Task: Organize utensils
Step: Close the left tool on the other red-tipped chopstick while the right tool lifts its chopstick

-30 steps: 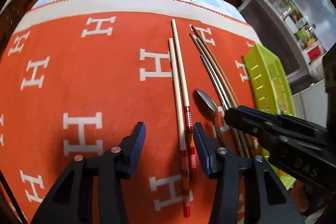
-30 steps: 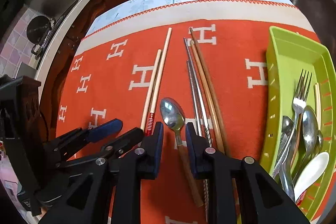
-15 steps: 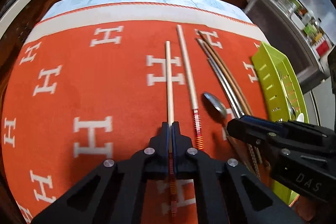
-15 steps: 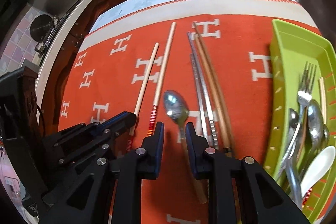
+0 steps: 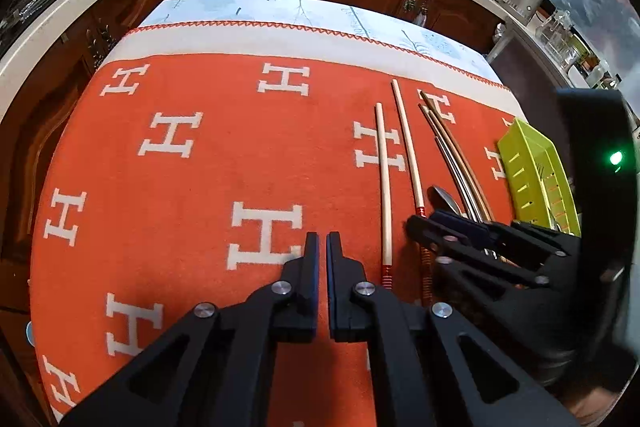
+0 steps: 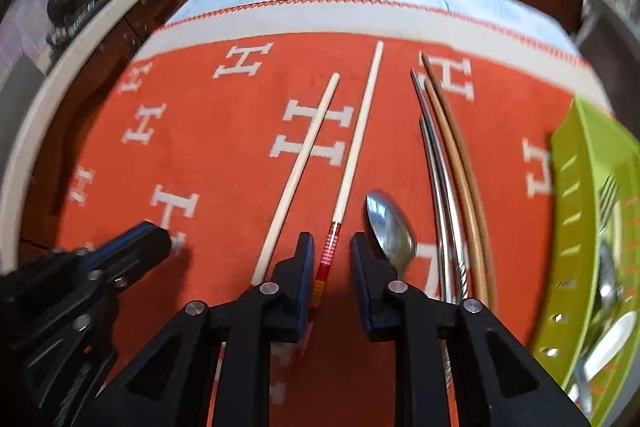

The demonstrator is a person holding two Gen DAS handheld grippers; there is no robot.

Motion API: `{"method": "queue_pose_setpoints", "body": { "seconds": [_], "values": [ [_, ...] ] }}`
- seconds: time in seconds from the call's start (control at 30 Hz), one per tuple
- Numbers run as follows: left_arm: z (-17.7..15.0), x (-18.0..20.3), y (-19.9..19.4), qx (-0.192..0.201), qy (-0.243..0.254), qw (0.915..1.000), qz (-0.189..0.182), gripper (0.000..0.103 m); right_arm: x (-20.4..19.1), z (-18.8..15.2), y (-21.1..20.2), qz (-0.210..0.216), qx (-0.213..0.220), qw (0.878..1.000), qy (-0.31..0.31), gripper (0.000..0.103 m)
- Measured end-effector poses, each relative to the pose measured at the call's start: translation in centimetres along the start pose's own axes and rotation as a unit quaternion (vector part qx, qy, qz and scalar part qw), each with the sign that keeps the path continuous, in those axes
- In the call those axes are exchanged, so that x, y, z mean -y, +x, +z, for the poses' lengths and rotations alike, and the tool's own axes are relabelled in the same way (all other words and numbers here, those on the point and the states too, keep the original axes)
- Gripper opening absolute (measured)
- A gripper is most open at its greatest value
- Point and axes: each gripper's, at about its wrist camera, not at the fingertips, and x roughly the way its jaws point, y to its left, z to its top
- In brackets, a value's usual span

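Two pale chopsticks with red-banded ends lie apart on the orange cloth, the left one (image 6: 304, 159) and the right one (image 6: 356, 147). My right gripper (image 6: 330, 247) straddles the right one's banded end. Its jaws are closing, and a gap still shows on both sides of the stick. A metal spoon (image 6: 390, 227) lies just right of the right finger. My left gripper (image 5: 322, 239) is shut with nothing in it, over bare cloth to the left of the left chopstick (image 5: 383, 179). The right gripper (image 5: 426, 223) also shows in the left wrist view, beside the right chopstick (image 5: 408, 147).
A pair of metal chopsticks (image 6: 436, 167) and a pair of brown chopsticks (image 6: 460, 155) lie right of the spoon. A green tray (image 6: 568, 187) at the table's right edge holds forks, spoons and a white spoon. Dark wooden cabinets and a counter stand beyond the table.
My left gripper shut on the left pale chopstick, drew it away from its partner, then came off it and moved left. My right gripper shifted left from the spoon's handle to the right chopstick's end.
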Motion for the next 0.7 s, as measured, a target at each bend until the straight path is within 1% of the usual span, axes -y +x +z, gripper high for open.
{"method": "queue_pose_setpoints", "body": {
  "seconds": [0.03, 0.07, 0.13, 0.27, 0.33, 0.4, 0.43, 0.5, 0.6, 0.7],
  "values": [
    [0.0, 0.0, 0.0, -0.001, 0.0, 1.0, 0.0, 0.001, -0.4, -0.1, 0.0, -0.014, 0.008, 1.0, -0.009, 0.012],
    [0.0, 0.0, 0.0, -0.002, -0.001, 1.0, -0.001, 0.002, -0.5, -0.2, 0.0, -0.018, 0.012, 1.0, -0.011, 0.009],
    [0.0, 0.0, 0.0, -0.004, -0.004, 1.0, -0.003, 0.004, -0.3, -0.3, -0.1, -0.014, 0.018, 1.0, -0.003, 0.005],
    [-0.1, 0.1, 0.0, -0.006, -0.005, 1.0, 0.0, 0.01, 1.9, -0.7, -0.8, 0.051, 0.021, 0.997, 0.049, 0.005],
    [0.0, 0.1, -0.1, -0.006, -0.006, 1.0, 0.0, 0.015, 3.0, -0.9, -1.9, 0.077, 0.033, 0.994, 0.069, 0.005],
    [0.1, 0.2, -0.1, -0.006, -0.009, 0.9999, -0.003, 0.027, 4.3, -1.2, -3.4, 0.102, 0.044, 0.99, 0.092, 0.005],
    [0.2, 0.3, 0.0, -0.007, -0.011, 0.9999, -0.006, 0.03, 4.8, -1.3, -3.9, 0.107, 0.048, 0.988, 0.097, 0.005],
    [0.3, 0.7, 0.2, -0.01, -0.011, 0.9998, -0.012, 0.043, 6.1, -1.7, -5.6, 0.119, 0.059, 0.985, 0.111, 0.005],
    [0.8, 2.0, 0.9, -0.013, -0.001, 0.9998, -0.012, 0.055, 8.1, -2.7, -7.5, 0.124, 0.069, 0.981, 0.13, 0.005],
    [1.0, 3.4, 1.8, -0.016, 0.017, 0.9997, 0.0, 0.057, 10.2, -3.9, -9.3, 0.119, 0.076, 0.979, 0.148, 0.005]
  ]
}}
